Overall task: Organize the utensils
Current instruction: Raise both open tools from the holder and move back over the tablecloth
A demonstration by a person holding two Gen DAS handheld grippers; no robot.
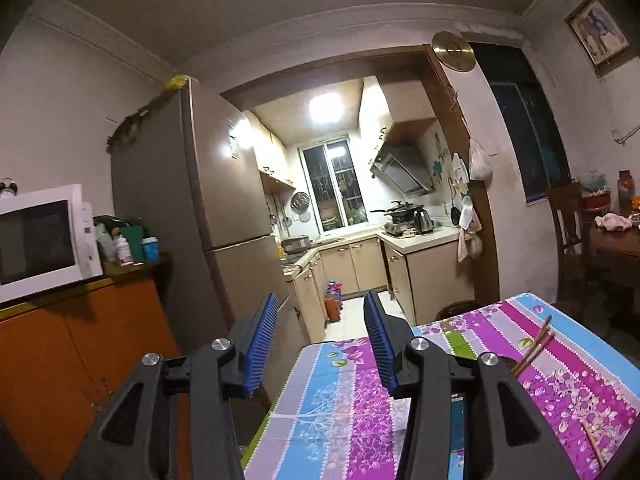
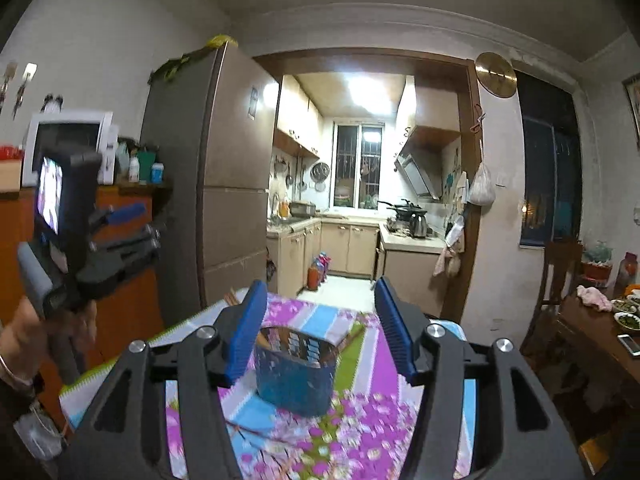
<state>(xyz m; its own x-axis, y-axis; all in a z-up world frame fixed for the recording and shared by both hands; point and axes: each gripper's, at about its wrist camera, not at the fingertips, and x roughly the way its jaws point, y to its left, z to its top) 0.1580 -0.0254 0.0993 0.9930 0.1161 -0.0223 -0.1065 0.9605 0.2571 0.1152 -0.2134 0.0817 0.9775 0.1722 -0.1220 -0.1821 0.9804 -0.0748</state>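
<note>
The holder (image 2: 295, 372), a blue utensil cup with slotted walls, stands upright on the table (image 2: 360, 420), which wears a floral cloth striped in purple, blue and green. The right gripper (image 2: 320, 336) hovers above and just short of the holder, its blue-padded fingers (image 2: 245, 332) wide apart with nothing between them; the left pad lines up with the holder's left wall and the right pad sits well clear of its right side. One brown stick leans inside the holder at its left rim, and another chopstick (image 2: 354, 336) lies on the cloth just right of the holder. A further stick lies on the cloth in front of the holder, partly hidden by the gripper body. Left of the holder and raised above the table edge, the left gripper (image 2: 132, 228) is held in a hand (image 2: 24, 340); its own view shows its fingers (image 1: 260, 340) spread apart and empty, pointing past the table's left edge toward the kitchen doorway. In that left view, chopsticks (image 1: 534, 344) stick up at a tilt from behind the gripper's right arm, where the holder itself is hidden, and one more chopstick (image 1: 594, 442) lies flat on the cloth nearer than that. Beyond the table stand a fridge (image 2: 224, 184) and, left of it, a microwave (image 1: 40, 236) on an orange cabinet (image 1: 80, 360).
</note>
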